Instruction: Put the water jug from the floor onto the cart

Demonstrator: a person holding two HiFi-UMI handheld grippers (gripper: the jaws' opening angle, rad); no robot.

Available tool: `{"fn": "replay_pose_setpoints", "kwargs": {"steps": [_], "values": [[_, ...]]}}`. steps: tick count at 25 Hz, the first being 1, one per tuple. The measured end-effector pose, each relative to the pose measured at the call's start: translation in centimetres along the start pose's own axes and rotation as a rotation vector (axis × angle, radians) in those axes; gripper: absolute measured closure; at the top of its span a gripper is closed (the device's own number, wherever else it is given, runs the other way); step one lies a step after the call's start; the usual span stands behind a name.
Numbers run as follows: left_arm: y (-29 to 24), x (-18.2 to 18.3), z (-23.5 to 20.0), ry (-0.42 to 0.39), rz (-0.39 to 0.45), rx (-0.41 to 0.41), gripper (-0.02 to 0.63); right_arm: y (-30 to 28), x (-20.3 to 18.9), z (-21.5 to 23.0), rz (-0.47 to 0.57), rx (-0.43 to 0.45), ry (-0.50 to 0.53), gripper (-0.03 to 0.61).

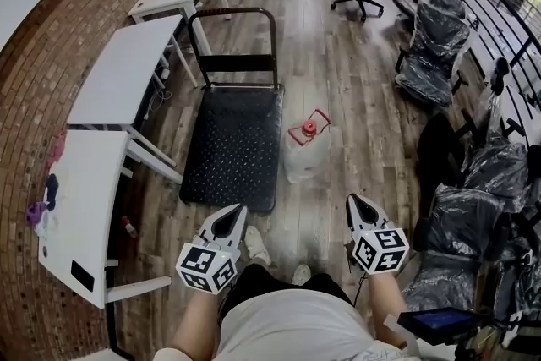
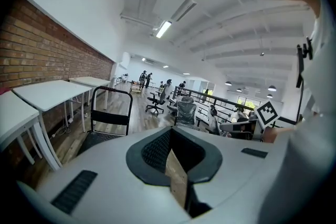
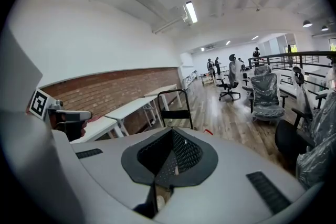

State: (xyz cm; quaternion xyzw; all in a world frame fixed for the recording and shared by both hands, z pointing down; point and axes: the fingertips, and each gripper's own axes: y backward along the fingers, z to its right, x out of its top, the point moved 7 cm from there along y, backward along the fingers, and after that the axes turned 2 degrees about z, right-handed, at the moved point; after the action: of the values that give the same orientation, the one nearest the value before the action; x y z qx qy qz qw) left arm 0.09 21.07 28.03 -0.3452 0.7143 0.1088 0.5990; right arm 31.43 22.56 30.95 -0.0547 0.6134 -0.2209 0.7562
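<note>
Clear plastic water jug (image 1: 306,150) sitting on the wood floor (image 1: 330,80) just at 3 o'clock of the black cart (image 1: 232,144), not lifted yet, left tool (image 1: 231,214) and right tool (image 1: 356,204) both pressed together and empty at its 6 o'clock, so basically whole job left.

left gripper (image 2: 171,139) jaws together, empty; cart (image 2: 109,118) ahead left beside white tables (image 2: 50,94) along brick wall (image 2: 42,52), office chairs (image 2: 185,110) beyond

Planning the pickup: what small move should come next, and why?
Probably open the right gripper and reach forward and down to the water jug: it stands on the floor beside the cart, untouched, and that gripper's jaws are shut.
</note>
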Motion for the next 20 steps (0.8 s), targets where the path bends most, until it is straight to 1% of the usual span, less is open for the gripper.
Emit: {"fn": "replay_pose_setpoints", "kwargs": {"steps": [4, 9, 15, 20], "values": [[-3.0, 1.2, -3.2, 0.009, 0.013, -0.013, 0.614, -3.0, 1.5, -0.2, -0.017, -0.015, 0.019, 0.575], [-6.4, 3.8, -8.1, -0.005, 0.049, -0.032, 0.614, -8.4, 4.7, -1.7, -0.010, -0.013, 0.072, 0.575], [-7.9, 5.6, -16.1, 0.015, 0.052, 0.000, 0.614, -15.2, 8.4, -5.3, 0.003, 0.002, 0.125, 0.575], [-8.7, 6.9, -21.0, 0.031, 0.051, 0.018, 0.614, -19.1, 9.5, -6.6, -0.005, -0.017, 0.120, 0.575]]}}
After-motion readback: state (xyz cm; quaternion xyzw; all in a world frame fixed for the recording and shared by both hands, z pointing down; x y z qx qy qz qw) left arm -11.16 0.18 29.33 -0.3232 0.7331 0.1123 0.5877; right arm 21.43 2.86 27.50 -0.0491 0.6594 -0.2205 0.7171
